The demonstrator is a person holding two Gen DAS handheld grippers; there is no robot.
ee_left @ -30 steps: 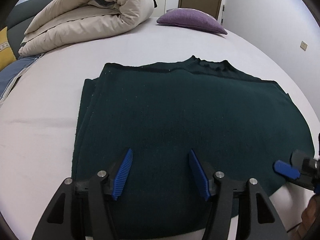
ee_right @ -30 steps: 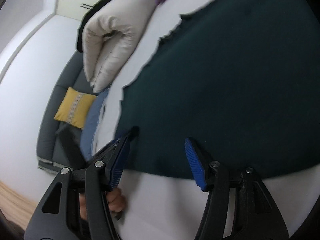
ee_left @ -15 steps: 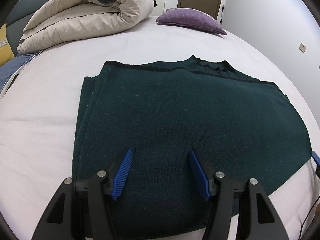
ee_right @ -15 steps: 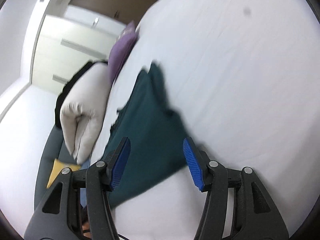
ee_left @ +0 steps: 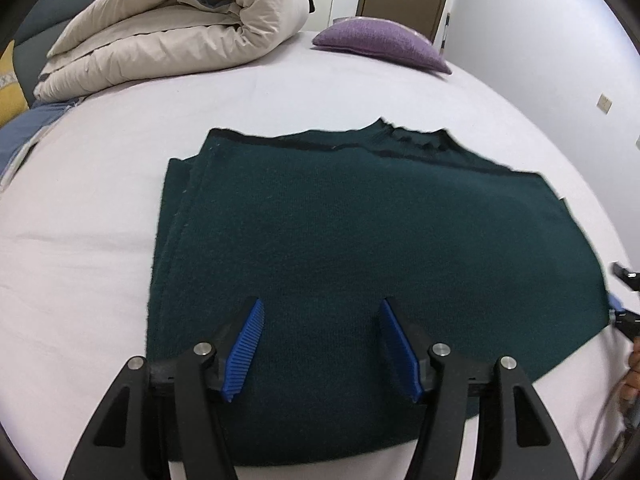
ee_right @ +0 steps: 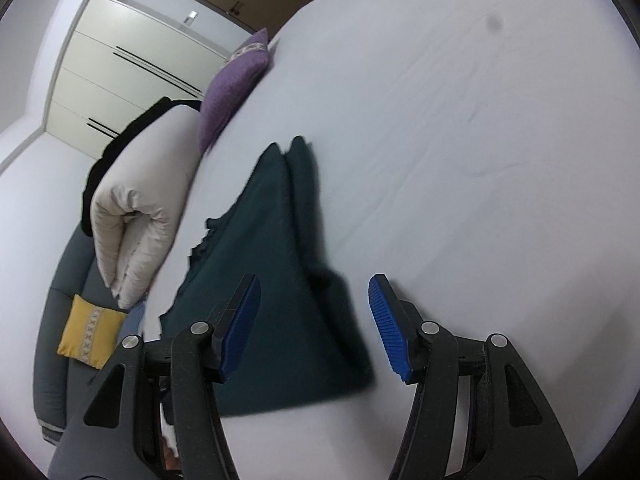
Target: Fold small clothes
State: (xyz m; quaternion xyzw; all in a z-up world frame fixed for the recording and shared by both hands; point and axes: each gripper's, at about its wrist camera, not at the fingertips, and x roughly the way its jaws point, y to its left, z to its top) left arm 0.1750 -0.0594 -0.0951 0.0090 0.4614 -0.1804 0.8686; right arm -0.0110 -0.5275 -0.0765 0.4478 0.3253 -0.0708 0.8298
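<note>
A dark green knit sweater (ee_left: 360, 240) lies flat on the white bed, its sides folded in and its collar at the far edge. My left gripper (ee_left: 320, 344) hovers open over the sweater's near hem with nothing between its blue pads. In the right wrist view the same sweater (ee_right: 272, 280) runs away to the upper left. My right gripper (ee_right: 314, 324) stands open above the sweater's right corner, gripping nothing. A part of the right gripper (ee_left: 624, 300) and a hand show at the right edge of the left wrist view.
A rolled cream duvet (ee_left: 180, 28) and a purple pillow (ee_left: 380, 40) lie at the far side of the bed (ee_left: 80, 260). A grey sofa with a yellow cushion (ee_right: 90, 336) stands to the left. White sheet (ee_right: 480, 160) stretches right of the sweater.
My right gripper has swung from over the sweater's near hem out to its right side and turned. The left gripper has stayed where it was, still open.
</note>
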